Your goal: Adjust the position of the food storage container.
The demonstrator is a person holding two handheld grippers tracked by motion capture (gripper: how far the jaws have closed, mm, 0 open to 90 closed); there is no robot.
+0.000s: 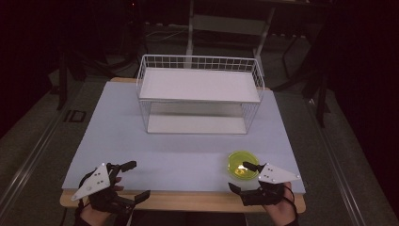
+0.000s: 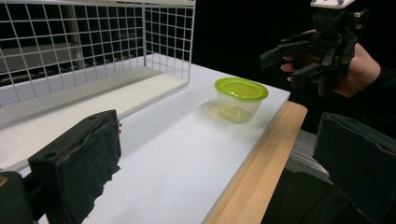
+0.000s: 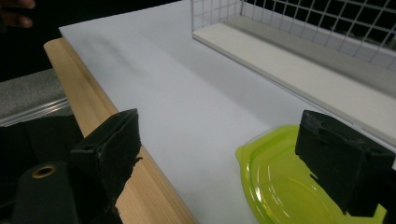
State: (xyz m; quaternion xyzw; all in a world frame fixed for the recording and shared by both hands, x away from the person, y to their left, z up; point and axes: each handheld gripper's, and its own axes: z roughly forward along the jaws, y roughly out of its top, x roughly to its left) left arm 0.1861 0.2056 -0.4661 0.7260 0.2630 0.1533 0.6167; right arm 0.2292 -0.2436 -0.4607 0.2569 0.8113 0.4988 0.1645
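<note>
— Two grippers, what state?
— Left gripper [image 1: 132, 179] and right gripper [image 1: 243, 176] both spread wide, grasping nothing.
— The container?
— Green-lidded container [image 1: 243, 164] sits near the bench's [image 1: 117, 141] front right corner, one right jaw above its lid.
— Any writing?
— None readable.
— Room?
— Bare bench between the front edge and the wire rack [image 1: 200, 92].

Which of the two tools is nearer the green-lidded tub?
The right tool: its open jaws hang just over the tub near the table's front right corner. The left tool, also open, sits far off at the front left.
</note>
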